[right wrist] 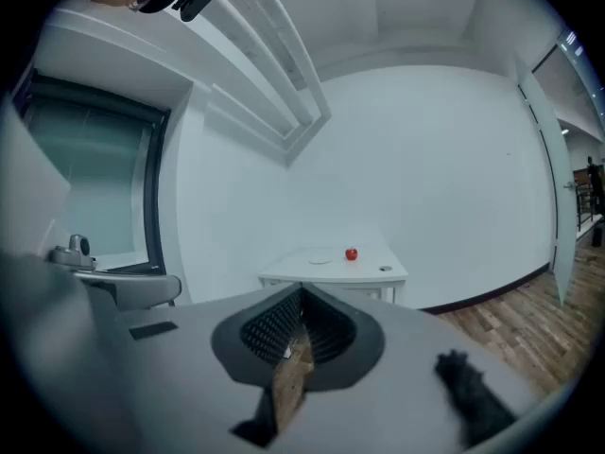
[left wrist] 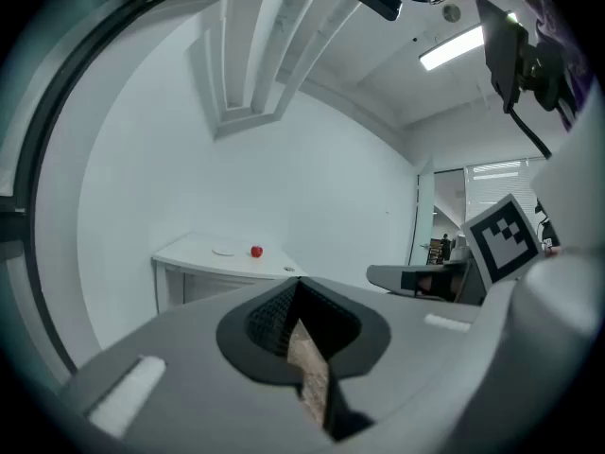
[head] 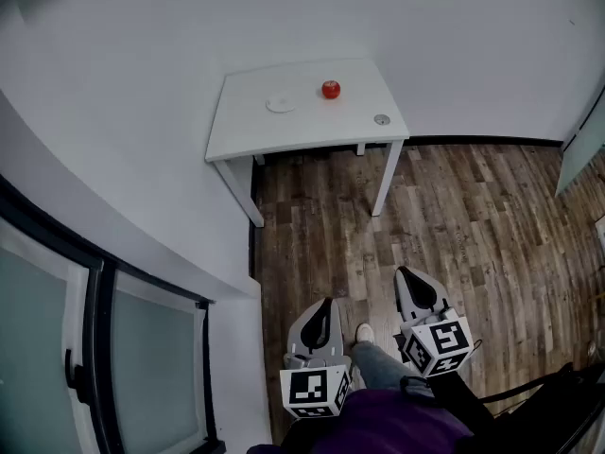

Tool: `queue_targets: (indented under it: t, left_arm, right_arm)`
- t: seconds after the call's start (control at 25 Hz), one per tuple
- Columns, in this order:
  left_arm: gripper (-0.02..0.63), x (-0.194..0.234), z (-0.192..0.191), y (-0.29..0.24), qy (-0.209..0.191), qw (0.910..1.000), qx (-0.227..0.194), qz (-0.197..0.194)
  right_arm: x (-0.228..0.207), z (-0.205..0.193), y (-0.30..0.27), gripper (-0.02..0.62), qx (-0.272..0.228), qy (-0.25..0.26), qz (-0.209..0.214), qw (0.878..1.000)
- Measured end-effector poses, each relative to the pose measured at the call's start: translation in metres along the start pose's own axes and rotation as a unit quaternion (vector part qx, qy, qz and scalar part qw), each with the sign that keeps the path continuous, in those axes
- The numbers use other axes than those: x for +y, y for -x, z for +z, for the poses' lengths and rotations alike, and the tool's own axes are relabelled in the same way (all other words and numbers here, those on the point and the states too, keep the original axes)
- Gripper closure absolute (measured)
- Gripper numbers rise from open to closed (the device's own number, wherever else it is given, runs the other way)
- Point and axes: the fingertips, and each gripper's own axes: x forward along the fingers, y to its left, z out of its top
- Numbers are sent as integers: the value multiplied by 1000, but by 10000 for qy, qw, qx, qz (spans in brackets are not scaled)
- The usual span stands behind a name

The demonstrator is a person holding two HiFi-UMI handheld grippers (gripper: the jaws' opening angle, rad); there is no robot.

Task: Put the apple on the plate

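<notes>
Apple sits on the table, just right of the plate. Approach is the step in hand: left gripper and right gripper hang well away, jaws together, empty. Next, I judge: step closer and open one.

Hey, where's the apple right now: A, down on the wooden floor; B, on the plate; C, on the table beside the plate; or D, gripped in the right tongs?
C: the apple sits on the white table, apart from the plate.
</notes>
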Motion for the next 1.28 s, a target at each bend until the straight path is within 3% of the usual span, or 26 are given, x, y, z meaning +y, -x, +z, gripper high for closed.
queue_targets:
  t: [0.68, 1.0, 1.28]
  left_arm:
    - [600, 0, 32, -121, 39, 9987, -178, 476]
    - [600, 10, 37, -144, 56, 9980, -123, 614]
    - [600, 30, 44, -176, 29, 9987, -120, 489]
  right_arm:
    - [-77, 37, -95, 583, 103, 220, 523, 9983]
    - [-90, 44, -118, 583, -43, 81, 570, 9983]
    - [-98, 48, -153, 583, -14, 58, 455, 9989]
